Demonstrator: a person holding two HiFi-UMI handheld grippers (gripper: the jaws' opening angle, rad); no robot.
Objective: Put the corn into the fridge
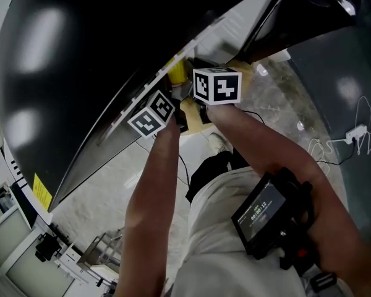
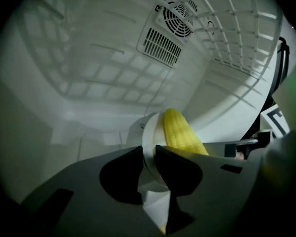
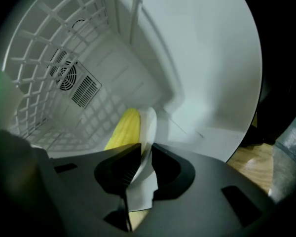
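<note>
yellow and ridged, the cob of corn [image 2: 180,132] lies on a thin white plate [image 2: 149,142] that i hold between both claws, inside the white plastic fridge compartment [image 2: 89,88]. my left gripper [image 2: 148,163] has its two dark jaws pinched on the plate's rim, with the cob just to the right of them. my right gripper [image 3: 140,158] bites the opposite rim the same way, with the cob just to the left of its jaws, so the corn sits between my two claws. beyond the plate, the back wall carries a round fan grille [image 2: 176,19] and a slotted vent [image 2: 160,46], and a white wire shelf [image 2: 237,28] shows above them. i cannot tell whether the plate touches the compartment floor. from the head view my two forearms [image 1: 154,190] reach side by side toward the fridge opening, their marker cubes [image 1: 216,85] close together.
</note>
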